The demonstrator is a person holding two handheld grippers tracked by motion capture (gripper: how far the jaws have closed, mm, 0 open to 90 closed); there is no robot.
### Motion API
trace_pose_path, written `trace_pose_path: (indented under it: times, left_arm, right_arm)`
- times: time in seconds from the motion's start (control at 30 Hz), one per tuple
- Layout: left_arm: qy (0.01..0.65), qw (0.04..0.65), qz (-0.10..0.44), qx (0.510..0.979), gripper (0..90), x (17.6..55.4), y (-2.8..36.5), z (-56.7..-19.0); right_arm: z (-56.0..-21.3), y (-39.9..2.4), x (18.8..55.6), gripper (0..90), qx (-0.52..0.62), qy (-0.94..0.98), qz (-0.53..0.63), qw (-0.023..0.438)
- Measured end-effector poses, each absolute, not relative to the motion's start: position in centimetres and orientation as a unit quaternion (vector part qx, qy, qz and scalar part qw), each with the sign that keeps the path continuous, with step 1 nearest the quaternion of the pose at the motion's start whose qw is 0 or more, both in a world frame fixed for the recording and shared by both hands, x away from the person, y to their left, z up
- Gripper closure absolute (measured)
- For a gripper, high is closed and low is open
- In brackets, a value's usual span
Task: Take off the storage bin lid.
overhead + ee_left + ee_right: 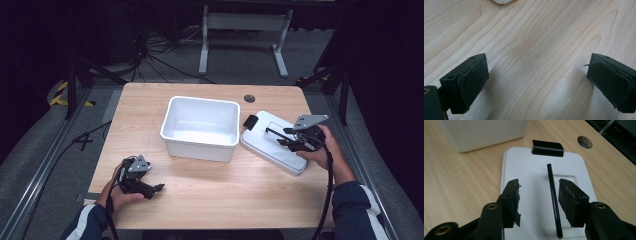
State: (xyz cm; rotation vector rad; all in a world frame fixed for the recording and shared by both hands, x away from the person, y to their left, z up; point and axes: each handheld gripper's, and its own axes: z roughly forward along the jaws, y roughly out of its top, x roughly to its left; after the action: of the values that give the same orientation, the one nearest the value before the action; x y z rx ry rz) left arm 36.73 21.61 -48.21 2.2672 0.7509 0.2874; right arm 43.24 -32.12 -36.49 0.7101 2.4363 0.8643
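Observation:
A white bin (197, 148) stands mid-table with nothing visible inside. To its right lies the white lid (265, 147), flat on the wood, with a black latch (250, 121) at its far end. In the right gripper view the lid (534, 165) has a thin black handle (552, 187) standing up on edge. My right gripper (539, 184) is open astride that handle, which sits close to the right-hand pad (569, 200) with a small gap. From above, the right gripper (277, 137) hovers over the lid. My left gripper (156, 191) rests open at the front left, over bare wood (537, 62).
The table has a round cable hole (249, 98) at the back, beyond the lid. A corner of the bin (502, 1) peeks into the top of the left gripper view. Floor cables and a white desk frame (245, 22) lie beyond the table.

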Motion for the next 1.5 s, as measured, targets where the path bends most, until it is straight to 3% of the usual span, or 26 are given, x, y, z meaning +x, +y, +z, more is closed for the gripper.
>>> trace_pose_path:
  times: [0.77, 1.5]
  left_arm:
    - [0.281, 0.359, 0.106, 0.884, 2.4, 37.2, 21.5, -48.2]
    - [0.28, 0.357, 0.106, 0.885, 2.4, 37.2, 21.5, -48.2]
  right_arm:
    - [-36.3, -33.5, 38.8, 42.4, 0.267, 0.868, 0.331, 0.257]
    - [-38.7, -35.8, 34.7, 38.8, 0.267, 0.87, 0.331, 0.249]
